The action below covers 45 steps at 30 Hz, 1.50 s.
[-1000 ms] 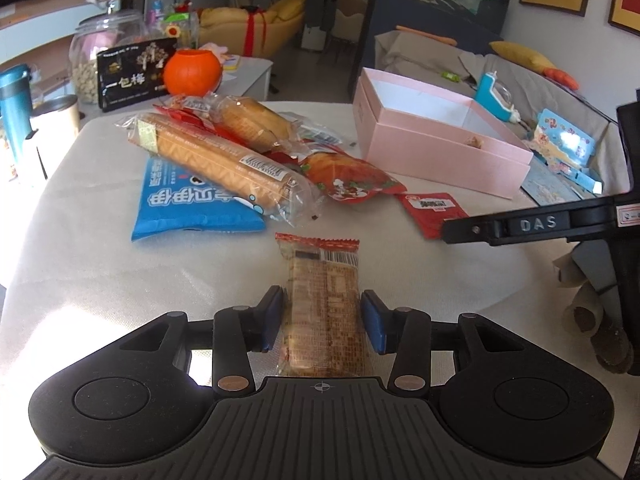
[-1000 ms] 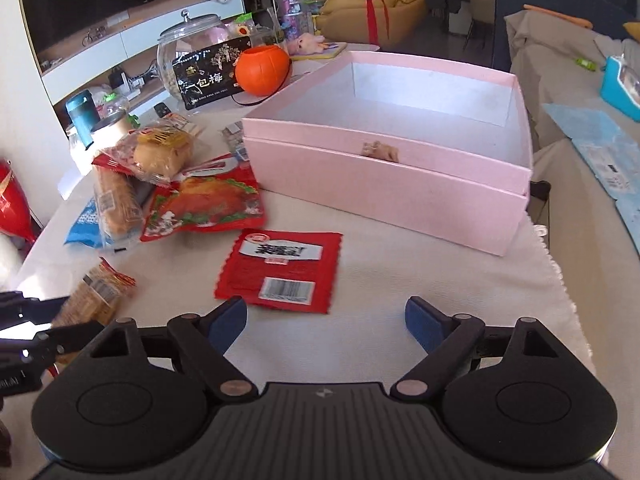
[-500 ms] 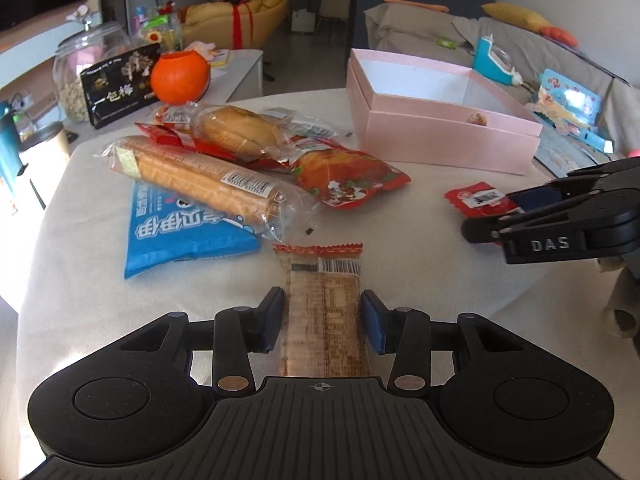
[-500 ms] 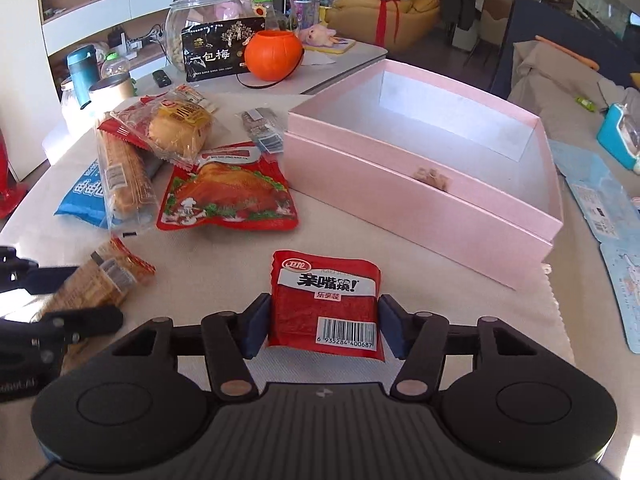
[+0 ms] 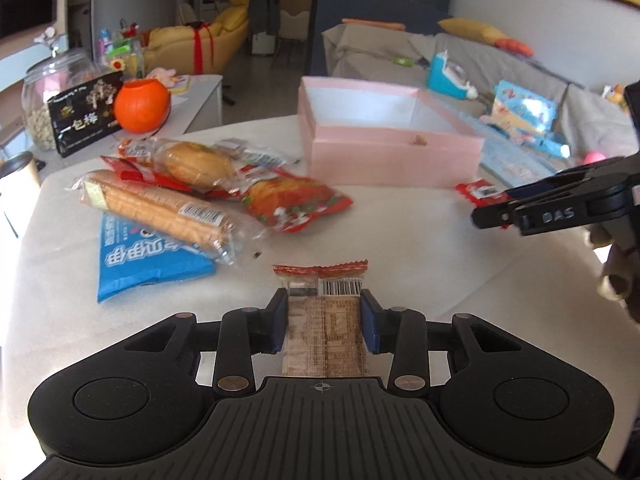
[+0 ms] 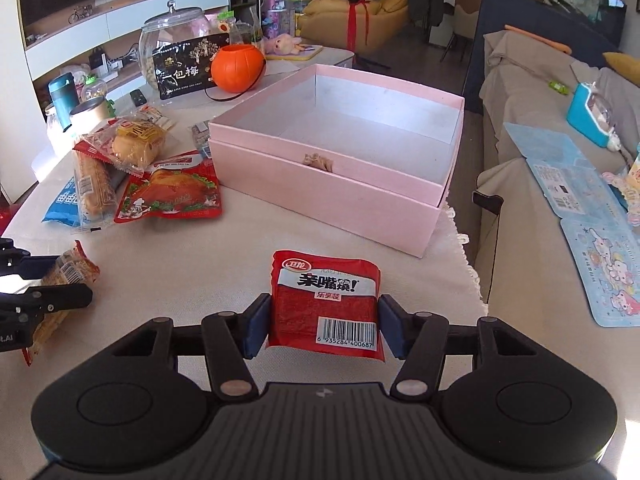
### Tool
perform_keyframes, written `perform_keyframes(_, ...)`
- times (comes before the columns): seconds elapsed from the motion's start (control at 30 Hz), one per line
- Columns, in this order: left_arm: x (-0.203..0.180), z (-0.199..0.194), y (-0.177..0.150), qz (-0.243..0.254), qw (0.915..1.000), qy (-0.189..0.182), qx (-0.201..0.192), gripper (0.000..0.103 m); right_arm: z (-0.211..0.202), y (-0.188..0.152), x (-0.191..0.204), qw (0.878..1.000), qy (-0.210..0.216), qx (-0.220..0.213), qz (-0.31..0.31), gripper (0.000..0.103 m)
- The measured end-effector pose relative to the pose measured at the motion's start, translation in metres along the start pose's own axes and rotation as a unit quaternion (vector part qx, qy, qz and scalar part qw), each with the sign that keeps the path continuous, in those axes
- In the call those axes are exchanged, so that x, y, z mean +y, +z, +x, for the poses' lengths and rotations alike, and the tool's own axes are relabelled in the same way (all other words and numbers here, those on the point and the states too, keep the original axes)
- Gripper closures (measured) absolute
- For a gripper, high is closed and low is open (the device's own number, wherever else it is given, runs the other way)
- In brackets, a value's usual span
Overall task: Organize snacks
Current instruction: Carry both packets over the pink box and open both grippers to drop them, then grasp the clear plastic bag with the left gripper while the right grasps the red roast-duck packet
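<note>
At far left on the white-covered counter lies a heap of snacks: a blue packet, a long biscuit roll, a wrapped bun and a red chicken packet. The left tongs grip a brown wafer packet near the counter's front edge. Right of it, the right tongs clamp a red spicy-strip packet, held just before the open pink box.
</note>
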<state>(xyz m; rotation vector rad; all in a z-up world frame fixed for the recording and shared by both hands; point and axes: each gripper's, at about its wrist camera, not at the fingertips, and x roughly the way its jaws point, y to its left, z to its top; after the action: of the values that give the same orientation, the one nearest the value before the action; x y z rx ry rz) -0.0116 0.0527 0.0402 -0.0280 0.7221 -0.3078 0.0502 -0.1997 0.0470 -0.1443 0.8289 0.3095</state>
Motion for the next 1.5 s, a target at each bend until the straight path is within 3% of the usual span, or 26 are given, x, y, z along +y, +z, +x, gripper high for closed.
perform_keyframes(0.13,-0.015,-0.015,0.054,0.015,0.996,-0.046,-0.075,0.061,-0.026,0.019,-0.009,0.999,0.003,-0.048,-0.002,0.047)
perform_keyframes(0.27,-0.014,0.016,0.13,-0.004,0.9884,-0.09,-0.122,0.06,-0.036,0.065,-0.021,0.994,-0.01,-0.107,0.011,0.047)
perform_keyframes(0.33,-0.008,0.055,0.166,-0.032,0.9849,-0.123,-0.117,0.056,-0.025,0.091,-0.027,0.992,-0.019,-0.119,0.022,0.043)
perform_keyframes(0.37,-0.004,0.08,0.179,-0.047,0.9855,-0.131,-0.096,0.056,-0.02,0.099,-0.028,0.991,-0.025,-0.127,0.019,0.034)
perform_keyframes(0.43,0.001,0.125,0.195,-0.07,0.9898,-0.116,-0.046,0.058,-0.005,0.111,-0.031,0.99,-0.042,-0.132,0.007,0.029)
perform_keyframes(0.5,0.004,0.144,0.194,-0.066,0.9923,-0.101,-0.027,0.057,0.004,0.115,-0.038,0.992,-0.055,-0.109,0.018,0.029)
perform_keyframes(0.57,0.012,0.143,0.187,-0.056,0.9929,-0.098,-0.036,0.057,0.003,0.106,-0.046,0.993,-0.035,-0.106,0.027,0.029)
perform_keyframes(0.63,0.027,0.142,0.181,-0.058,0.9953,-0.065,-0.043,0.057,0.002,0.091,-0.05,0.994,-0.018,-0.102,0.027,0.029)
perform_keyframes(0.77,0.068,0.146,0.169,-0.118,0.9923,-0.016,-0.034,0.057,0.022,0.069,-0.042,0.998,0.002,-0.059,0.016,0.027)
perform_keyframes(0.93,0.095,0.167,0.164,-0.135,0.9902,0.033,-0.012,0.057,0.025,0.05,-0.007,0.995,-0.006,-0.094,-0.024,0.025)
perform_keyframes(1.03,0.095,0.187,0.167,-0.116,0.992,0.047,0.018,0.057,0.025,0.046,0.013,0.994,0.012,-0.1,-0.051,0.025)
perform_keyframes(1.17,0.083,0.19,0.156,-0.045,0.9946,0.082,0.044,0.059,0.026,0.038,0.03,0.994,0.06,-0.077,-0.056,0.025)
perform_keyframes(1.33,0.075,0.157,0.125,0.01,0.9964,0.041,0.073,0.073,0.041,0.031,0.043,0.994,0.064,-0.05,-0.068,0.025)
perform_keyframes(1.5,0.076,0.122,0.101,0.026,0.9959,0.026,0.082,0.075,0.048,0.039,0.058,0.992,0.112,-0.044,-0.036,0.025)
